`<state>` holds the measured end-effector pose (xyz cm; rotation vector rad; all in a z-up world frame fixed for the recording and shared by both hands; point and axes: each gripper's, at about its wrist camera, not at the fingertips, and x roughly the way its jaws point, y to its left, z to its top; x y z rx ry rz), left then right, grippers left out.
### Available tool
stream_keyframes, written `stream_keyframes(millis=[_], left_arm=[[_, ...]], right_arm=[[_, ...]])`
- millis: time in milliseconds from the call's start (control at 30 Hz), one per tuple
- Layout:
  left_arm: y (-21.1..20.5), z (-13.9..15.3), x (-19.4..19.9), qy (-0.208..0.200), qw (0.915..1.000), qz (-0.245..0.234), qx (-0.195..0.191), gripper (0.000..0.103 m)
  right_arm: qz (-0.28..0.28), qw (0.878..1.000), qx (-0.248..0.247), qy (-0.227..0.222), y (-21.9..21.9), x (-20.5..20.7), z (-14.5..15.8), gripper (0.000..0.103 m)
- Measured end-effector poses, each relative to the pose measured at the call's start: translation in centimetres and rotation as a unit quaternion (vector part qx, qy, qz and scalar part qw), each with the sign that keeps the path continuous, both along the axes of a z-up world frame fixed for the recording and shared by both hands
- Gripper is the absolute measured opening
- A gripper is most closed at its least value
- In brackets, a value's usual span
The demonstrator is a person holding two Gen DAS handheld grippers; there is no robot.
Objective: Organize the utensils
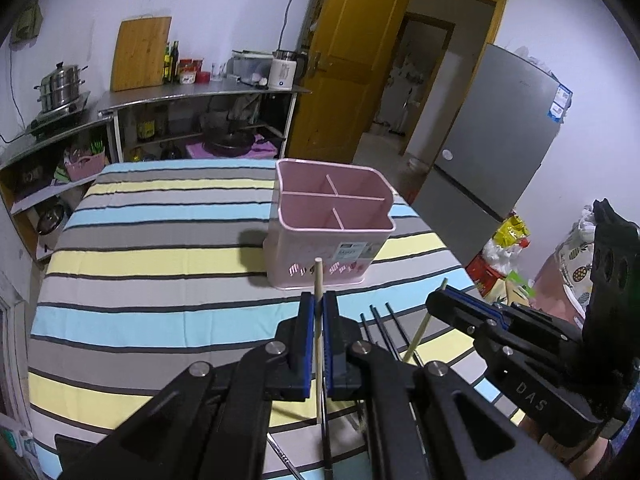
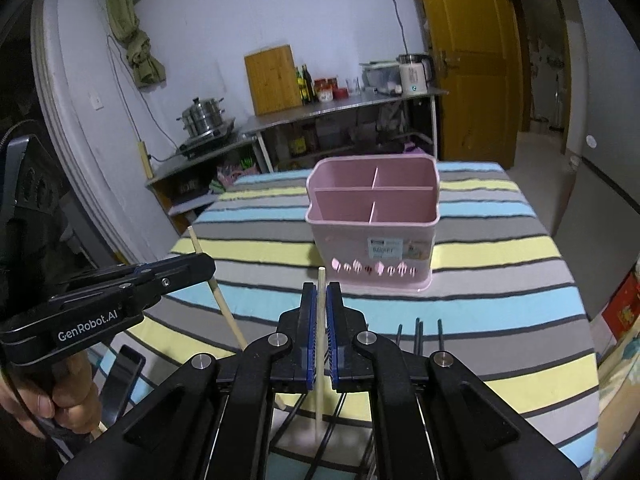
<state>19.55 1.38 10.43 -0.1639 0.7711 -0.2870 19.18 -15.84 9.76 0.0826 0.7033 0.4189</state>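
One wooden chopstick [image 1: 318,280] is squeezed in the left gripper [image 1: 319,300], another chopstick [image 2: 321,284] in the right gripper [image 2: 321,292], near the pink holder [image 2: 374,216].

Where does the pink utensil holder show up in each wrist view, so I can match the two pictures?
Left wrist view: the pink utensil holder stands just right of centre on the striped cloth, beyond the chopstick-holding left gripper.
Right wrist view: the holder sits right of centre, beyond the right gripper.
Shared landmark: the wooden cutting board leaning on the back wall.
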Motion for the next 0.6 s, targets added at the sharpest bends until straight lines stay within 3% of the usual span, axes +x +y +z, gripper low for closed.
stream_keyframes(millis=[600], left_arm=[[-0.3,2.1,1.1,-0.010,0.9999,-0.008,0.001,0.005]], right_arm=[[-0.024,0.999,0.021,-0.043,-2.6,0.9,2.9,0.005]])
